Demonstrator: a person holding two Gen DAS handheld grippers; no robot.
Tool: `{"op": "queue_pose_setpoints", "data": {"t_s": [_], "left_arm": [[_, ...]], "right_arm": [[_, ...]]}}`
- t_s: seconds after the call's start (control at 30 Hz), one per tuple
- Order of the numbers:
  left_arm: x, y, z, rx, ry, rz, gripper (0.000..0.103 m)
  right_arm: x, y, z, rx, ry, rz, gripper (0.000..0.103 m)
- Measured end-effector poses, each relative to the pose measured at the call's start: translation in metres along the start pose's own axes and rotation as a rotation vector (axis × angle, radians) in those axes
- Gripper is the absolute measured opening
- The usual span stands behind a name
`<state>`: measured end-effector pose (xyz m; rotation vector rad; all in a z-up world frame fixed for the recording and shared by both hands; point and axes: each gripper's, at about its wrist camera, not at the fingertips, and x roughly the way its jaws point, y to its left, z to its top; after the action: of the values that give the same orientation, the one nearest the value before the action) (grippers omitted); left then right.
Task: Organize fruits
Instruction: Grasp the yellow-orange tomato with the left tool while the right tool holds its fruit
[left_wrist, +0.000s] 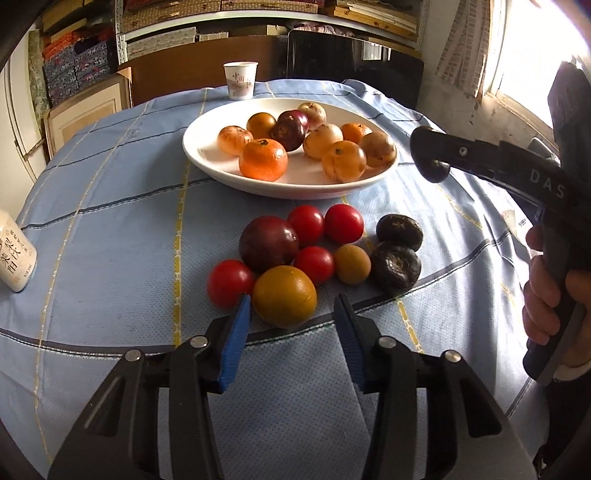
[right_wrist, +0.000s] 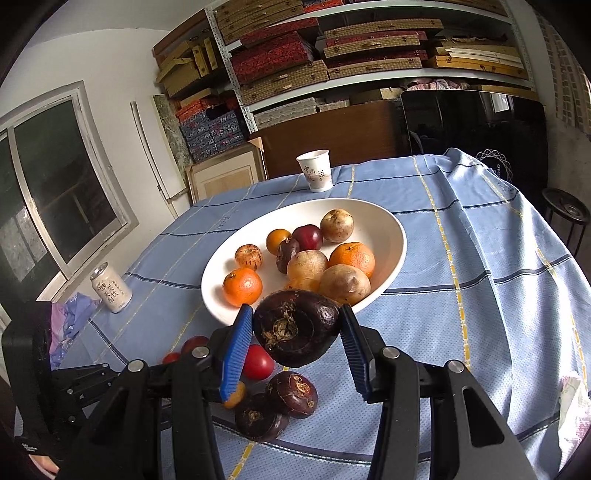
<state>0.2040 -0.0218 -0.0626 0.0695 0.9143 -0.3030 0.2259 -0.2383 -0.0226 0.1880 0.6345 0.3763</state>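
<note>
A white plate (left_wrist: 207, 162) (right_wrist: 391, 229) holds several fruits: oranges, tan ones and dark ones. On the blue cloth in front of it lie red tomatoes (left_wrist: 343, 223), a dark plum (left_wrist: 267, 247), a small tan fruit (left_wrist: 352, 264) and two dark brown fruits (left_wrist: 395, 264) (right_wrist: 291, 393). My left gripper (left_wrist: 291, 306) is low over the cloth with a brown-yellow fruit (left_wrist: 284, 295) between its blue pads. The left pad is at the fruit's skin and a gap shows on the right. My right gripper (right_wrist: 295, 310) (left_wrist: 430, 162) is shut on a dark brown fruit (right_wrist: 295, 332) (left_wrist: 437, 171), held above the plate's near rim.
A paper cup (left_wrist: 240, 81) (right_wrist: 316, 170) stands behind the plate. A drink can (left_wrist: 14, 254) (right_wrist: 110, 288) stands at the table's left side. A person's hand (left_wrist: 546, 295) grips the right tool's handle. The cloth drapes over the table's right edge (right_wrist: 535, 229).
</note>
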Motion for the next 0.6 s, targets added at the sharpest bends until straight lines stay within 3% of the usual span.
{"op": "queue_pose_setpoints", "data": {"t_s": [0.17, 0.3, 0.6], "left_arm": [[0.005, 0.004, 0.003, -0.019, 0.003, -0.012, 0.046], [0.006, 0.004, 0.005, -0.019, 0.001, 0.0, 0.038], [-0.003, 0.004, 0.003, -0.012, -0.036, -0.008, 0.037]], "right_arm": [[-0.001, 0.001, 0.0, -0.007, -0.003, 0.001, 0.049], [-0.001, 0.003, 0.0, -0.008, -0.002, 0.005, 0.049], [-0.002, 0.004, 0.0, -0.01, -0.01, 0.002, 0.049]]}}
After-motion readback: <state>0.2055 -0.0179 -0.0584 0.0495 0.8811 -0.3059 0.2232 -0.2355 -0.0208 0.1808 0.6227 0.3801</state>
